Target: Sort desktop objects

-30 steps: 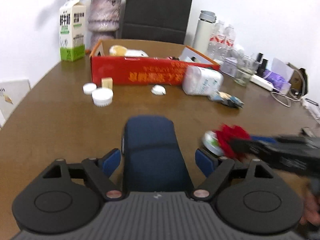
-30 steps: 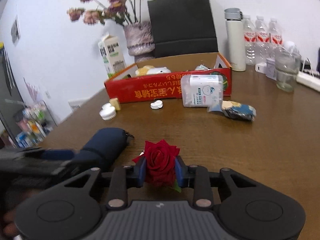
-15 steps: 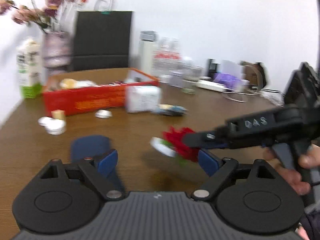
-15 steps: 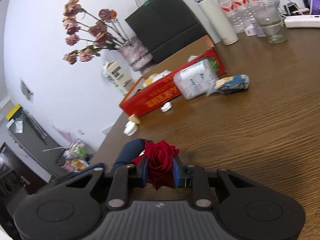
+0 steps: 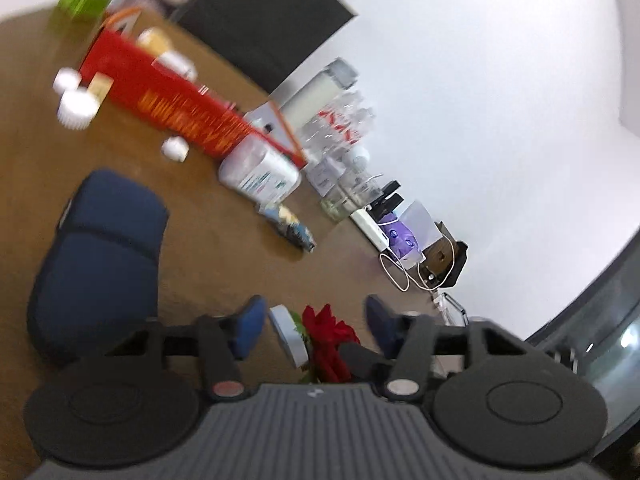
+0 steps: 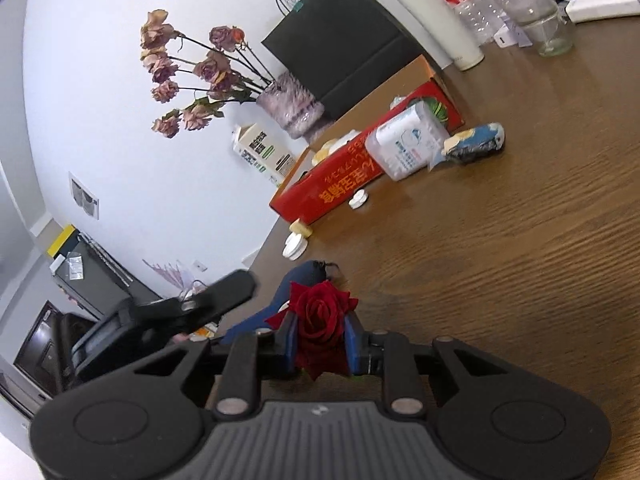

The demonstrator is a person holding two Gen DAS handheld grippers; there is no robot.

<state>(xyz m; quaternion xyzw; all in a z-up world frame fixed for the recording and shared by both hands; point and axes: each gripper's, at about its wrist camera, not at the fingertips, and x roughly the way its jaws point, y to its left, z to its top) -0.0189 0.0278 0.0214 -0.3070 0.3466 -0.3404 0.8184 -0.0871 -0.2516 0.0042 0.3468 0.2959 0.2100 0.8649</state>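
Note:
My right gripper (image 6: 320,334) is shut on a red rose (image 6: 320,320) and holds it above the wooden table (image 6: 520,248). In the left wrist view the rose (image 5: 328,336) hangs between the spread blue fingers of my left gripper (image 5: 316,320), which is open and empty, with a white round tin (image 5: 288,340) just beside it. A dark blue pouch (image 5: 100,256) lies on the table to the left; it also shows behind the rose in the right wrist view (image 6: 308,276). The red box (image 6: 360,176) stands further back.
A tissue pack (image 6: 408,144) and a blue snack wrapper (image 6: 476,144) lie by the red box. White caps (image 6: 296,246) and a small block lie at its left end. A milk carton (image 6: 260,152), flower vase (image 6: 290,108), black bag (image 6: 344,40), thermos, bottles and a glass jar (image 6: 540,20) stand behind.
Both grippers have tilted and rolled. My left gripper has swung so that the rose held by the right gripper now sits between its open fingers. The pouch stays on the table.

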